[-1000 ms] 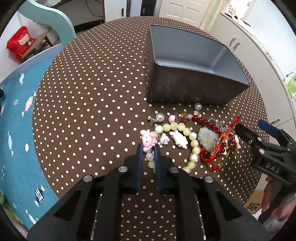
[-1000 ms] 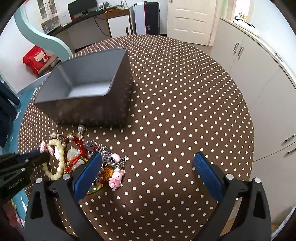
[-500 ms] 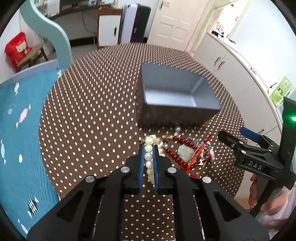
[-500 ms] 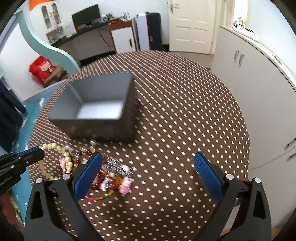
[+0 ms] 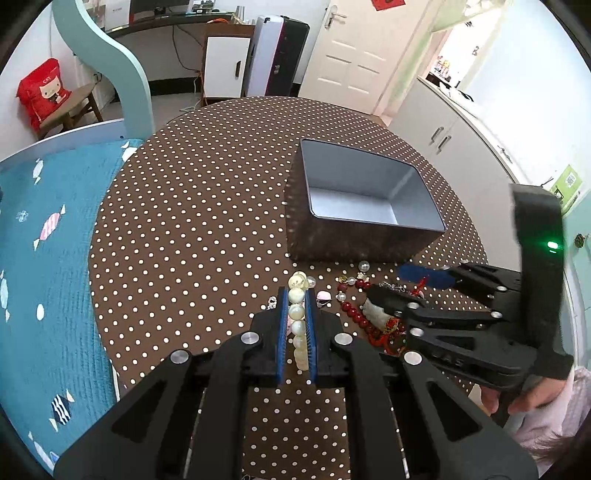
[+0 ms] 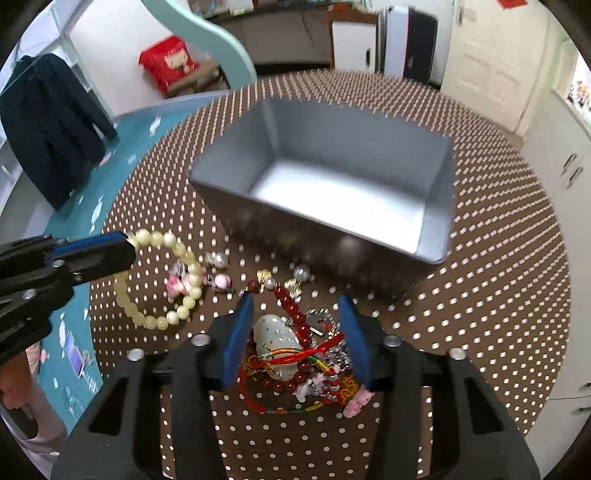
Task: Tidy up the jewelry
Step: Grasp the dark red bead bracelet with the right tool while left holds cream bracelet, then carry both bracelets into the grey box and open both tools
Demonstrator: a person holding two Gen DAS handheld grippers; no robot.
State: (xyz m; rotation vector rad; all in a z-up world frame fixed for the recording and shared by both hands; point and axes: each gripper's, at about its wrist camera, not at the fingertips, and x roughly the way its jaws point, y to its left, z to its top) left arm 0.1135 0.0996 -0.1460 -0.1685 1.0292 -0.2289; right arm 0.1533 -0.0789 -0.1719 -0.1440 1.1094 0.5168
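Between the left gripper [image 5: 296, 295] pads, clamped tight, hangs the cream bead bracelet [image 6: 173, 280] near the empty grey tin box [image 5: 369, 206], while the right gripper [image 6: 295, 321], part-open, straddles the red-bead tangle [image 6: 295, 354]; next move, I'd guess: carry bracelet over box, release.

Setting: a home, a bedroom or living area. Evidence: round desk [image 5: 192, 206] under a brown polka-dot cloth; bed with blue fish-and-candy-print cover [image 5: 44, 236] and curved teal frame [image 5: 110, 55]; white panelled door [image 5: 351, 55]; white cabinets [image 5: 443, 140]; dark jacket [image 6: 51, 122] hanging; red bag [image 5: 44, 88] on a wooden stool [image 5: 79, 107]; long worktop [image 5: 166, 22] along the far wall.
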